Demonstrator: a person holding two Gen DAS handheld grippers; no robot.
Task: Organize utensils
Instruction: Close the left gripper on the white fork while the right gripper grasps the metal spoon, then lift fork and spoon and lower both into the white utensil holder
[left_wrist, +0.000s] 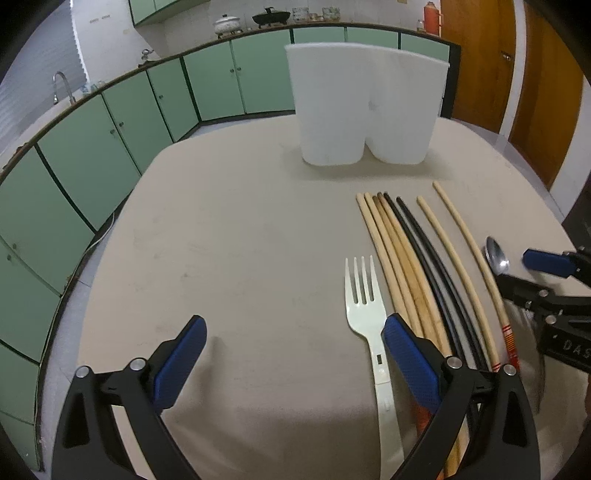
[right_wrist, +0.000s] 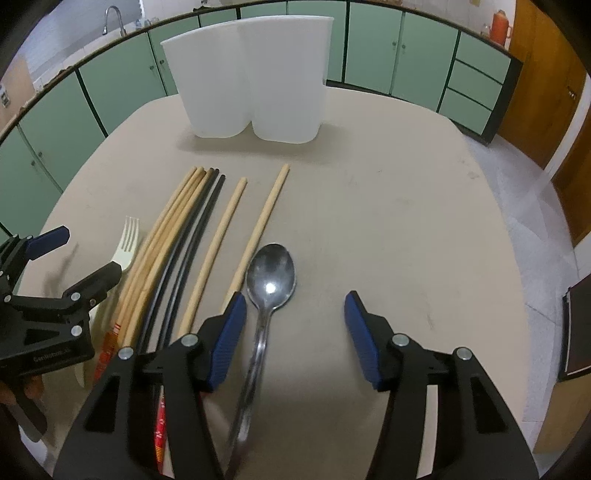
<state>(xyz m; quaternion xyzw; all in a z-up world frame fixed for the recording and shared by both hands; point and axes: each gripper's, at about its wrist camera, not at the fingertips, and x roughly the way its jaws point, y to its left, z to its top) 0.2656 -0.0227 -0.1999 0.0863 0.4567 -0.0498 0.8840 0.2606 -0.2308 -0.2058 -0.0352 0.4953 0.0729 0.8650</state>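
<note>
Nearest my left camera, the left claw (left_wrist: 291, 354) stands wide and holds nothing; its right blue pad sits just over the handle of the cream plastic fork (left_wrist: 364, 295), which lies flat on the desk (left_wrist: 240, 240) with its tines pointing away from me. On my right camera, the right claw (right_wrist: 295, 332) is likewise spread wide and empty, with the metal spoon (right_wrist: 269, 280) lying between its fingers, closer to the left pad, bowl up and pointing to the far side. Between fork and spoon lies a row of chopsticks (right_wrist: 184, 236): several pale wooden ones bunched beside the fork, then a black pair, then two more wooden sticks set a little apart, the rightmost just beside the spoon's bowl. Some near ends carry red bands. Farther off, near the far edge of the desk, stands a white two-compartment holder (right_wrist: 255, 81), upright; I cannot see into it. Beyond it run green cabinets (left_wrist: 122, 122).
</note>
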